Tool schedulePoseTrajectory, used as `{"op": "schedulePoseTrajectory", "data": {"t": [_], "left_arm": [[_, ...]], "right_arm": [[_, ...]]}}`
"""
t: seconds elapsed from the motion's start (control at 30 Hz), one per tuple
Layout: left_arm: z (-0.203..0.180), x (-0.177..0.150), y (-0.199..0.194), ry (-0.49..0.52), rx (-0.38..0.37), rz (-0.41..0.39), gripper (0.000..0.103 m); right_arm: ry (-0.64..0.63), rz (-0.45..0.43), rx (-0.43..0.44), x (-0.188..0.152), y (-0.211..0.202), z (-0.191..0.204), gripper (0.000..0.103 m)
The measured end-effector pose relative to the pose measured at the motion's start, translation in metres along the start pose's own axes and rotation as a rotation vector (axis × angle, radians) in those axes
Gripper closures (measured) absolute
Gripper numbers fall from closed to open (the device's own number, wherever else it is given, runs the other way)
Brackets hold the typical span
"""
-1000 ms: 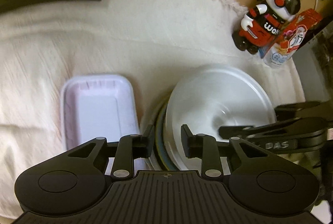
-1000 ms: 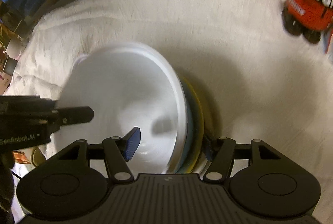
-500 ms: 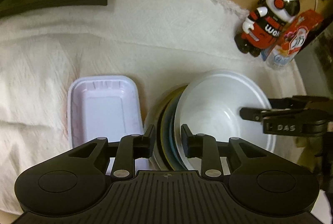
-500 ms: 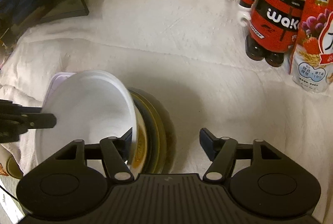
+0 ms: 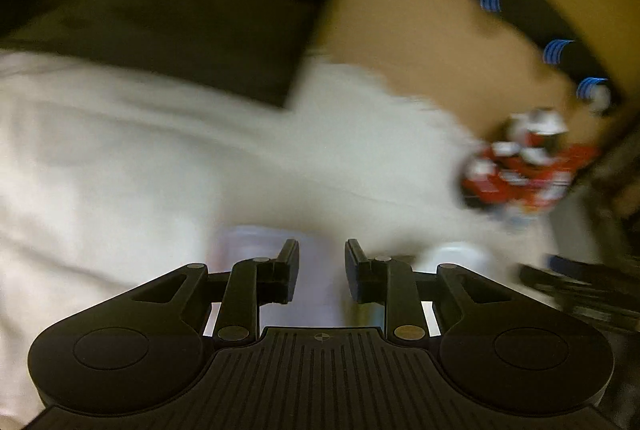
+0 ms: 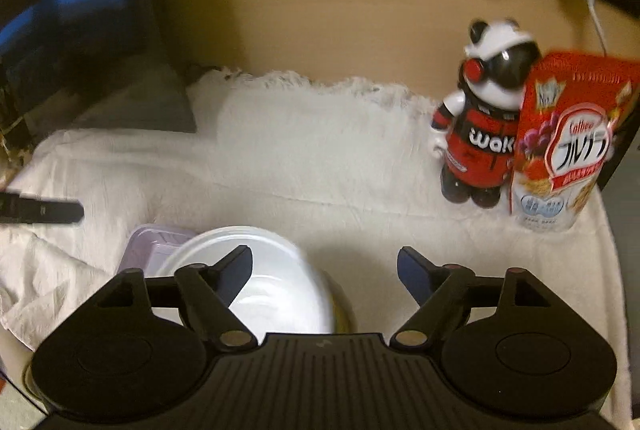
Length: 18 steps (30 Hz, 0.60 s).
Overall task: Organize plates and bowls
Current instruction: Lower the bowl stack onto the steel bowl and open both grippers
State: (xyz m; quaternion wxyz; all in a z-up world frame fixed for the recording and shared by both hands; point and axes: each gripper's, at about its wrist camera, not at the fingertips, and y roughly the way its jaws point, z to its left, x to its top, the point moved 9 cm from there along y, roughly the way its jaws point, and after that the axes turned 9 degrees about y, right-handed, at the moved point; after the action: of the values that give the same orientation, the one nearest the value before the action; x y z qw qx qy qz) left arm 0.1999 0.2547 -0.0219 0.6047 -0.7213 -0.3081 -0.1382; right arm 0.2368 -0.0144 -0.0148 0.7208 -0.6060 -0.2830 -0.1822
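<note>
Two grippers' fingers empty, right gripper (image 6: 324, 272) opening wide, left gripper (image 5: 322, 270) narrowing, white bowl (image 6: 256, 278) mouth-up.

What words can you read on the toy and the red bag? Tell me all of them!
"wak", cut off by the bag: white letters on the chest of the black, white and red panda robot toy.
"Calbee": small script on the red cereal bag.
"フルグラ": big letters on the same bag.
"No.1": in a crest at the bag's top left.
The bag's smaller print is too blurred to read, as is everything in the left wrist view.
</note>
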Motion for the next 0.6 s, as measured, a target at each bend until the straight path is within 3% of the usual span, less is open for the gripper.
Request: {"op": "schedulePoseTrajectory", "data": {"t": [0.2, 0.37, 0.5, 0.6], "left_arm": [[0.039, -0.033, 0.04, 0.043, 0.069, 0.142, 0.076], [0.046, -0.052, 0.067, 0.085, 0.024, 0.211, 0.075], [0.045, -0.057, 0.076, 0.134, 0.007, 0.228, 0.075], [0.046, -0.057, 0.083, 0.161, 0.002, 0.24, 0.076]], "right_arm": [[-0.056, -0.016, 0.039, -0.015, -0.011, 0.077, 0.023], [-0.093, -0.028, 0.048, -0.046, -0.028, 0.121, 0.023], [-0.02, 0.023, 0.012, -0.079, -0.017, 0.128, 0.024], [0.051, 0.08, 0.01, -0.101, -0.007, 0.13, 0.039]]}}
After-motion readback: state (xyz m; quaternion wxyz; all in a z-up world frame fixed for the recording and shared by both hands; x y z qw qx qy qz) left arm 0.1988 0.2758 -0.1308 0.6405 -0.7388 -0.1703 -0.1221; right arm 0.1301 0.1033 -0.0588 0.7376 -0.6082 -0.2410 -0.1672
